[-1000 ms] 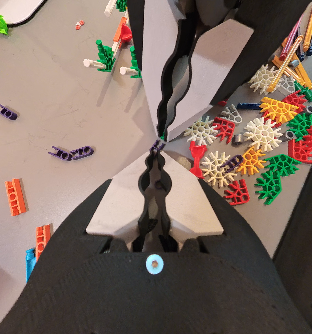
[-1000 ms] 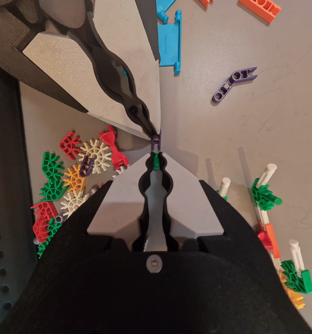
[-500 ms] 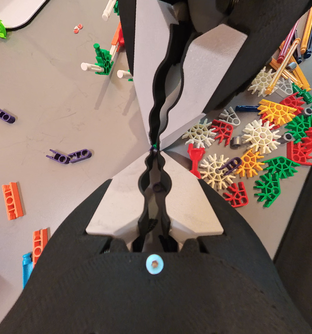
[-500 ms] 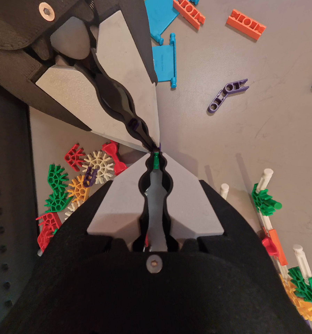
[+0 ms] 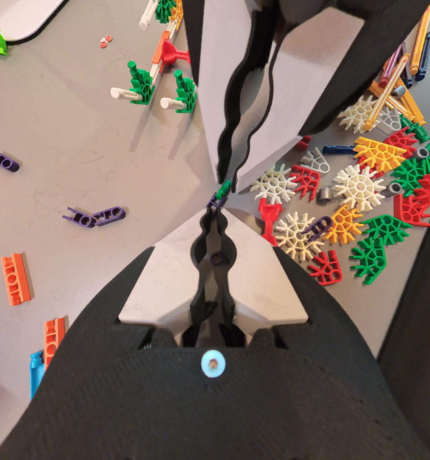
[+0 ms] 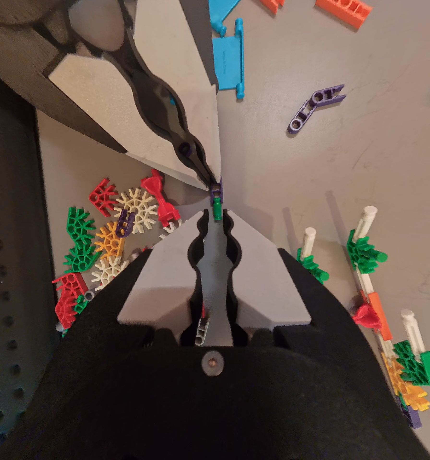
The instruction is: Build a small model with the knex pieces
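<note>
Two hand-held tools meet tip to tip above a grey tabletop strewn with plastic construction pieces. The left tool has its jaws pressed together on a small purple connector, whose forked end juts just past the tips. A short green rod is seated in that fork. The right tool, seen from the left wrist view coming in from above, has its jaws slightly parted; the rod's free end lies in the narrow gap between them, and whether they touch it cannot be told.

In the right wrist view the same joint sits dead centre: the purple connector at the left tool's tips, the green rod pointing back between the right tool's spread jaws.

Close beside the joint lies a heap of loose parts: cream snowflake connectors, red connectors, green connectors, yellow connectors and a red spool piece, with a bundle of yellow and blue rods beyond. The right tool's body hides part of this heap in its own view.

On the other side, well apart, are two joined purple clips, a lone purple clip, orange blocks and a blue panel. A built assembly of white rods and green connectors stands on the tabletop farther off, partly behind the right tool.
</note>
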The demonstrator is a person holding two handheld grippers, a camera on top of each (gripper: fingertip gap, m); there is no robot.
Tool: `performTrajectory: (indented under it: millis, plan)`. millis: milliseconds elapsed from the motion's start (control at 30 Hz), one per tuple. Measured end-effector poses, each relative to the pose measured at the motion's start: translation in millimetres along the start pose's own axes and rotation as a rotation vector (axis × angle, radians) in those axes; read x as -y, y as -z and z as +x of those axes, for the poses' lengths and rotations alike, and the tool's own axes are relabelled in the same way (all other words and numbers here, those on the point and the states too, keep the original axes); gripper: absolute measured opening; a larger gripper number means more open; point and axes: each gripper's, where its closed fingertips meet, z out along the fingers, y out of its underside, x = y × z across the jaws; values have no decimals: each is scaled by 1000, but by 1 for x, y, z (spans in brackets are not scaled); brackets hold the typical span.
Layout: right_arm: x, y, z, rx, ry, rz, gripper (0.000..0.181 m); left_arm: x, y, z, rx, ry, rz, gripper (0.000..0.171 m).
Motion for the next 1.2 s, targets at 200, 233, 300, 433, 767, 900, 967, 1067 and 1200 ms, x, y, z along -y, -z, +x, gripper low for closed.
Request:
performTrajectory:
  millis: [200,233,300,433,767,900,967,1067,1200]
  plan:
    - [-1,-4,0,-16,10,-4,3,0,0,0,0,1,1,1]
    - [0,-3,0,-19,11,-5,4,0,0,0,0,1,1,1]
    - [2,-3,0,-20,16,-15,3,0,0,0,0,0,1,1]
    - [0,-5,1,-18,24,-35,3,1,-1,0,2,-4,-2,2]
    - [0,-5,1,-16,49,-70,4,6,1,-1,-47,126,41,2]
    - [0,-7,1,-18,39,-73,3,18,6,-4,-97,246,104,1]
    - [1,-7,1,-17,33,-70,3,17,4,-5,-90,252,81,2]
    - [0,-7,1,-17,31,-70,4,17,6,-8,-90,263,79,1]
    - [1,-7,2,-21,29,-72,3,9,3,-4,-70,225,12,2]
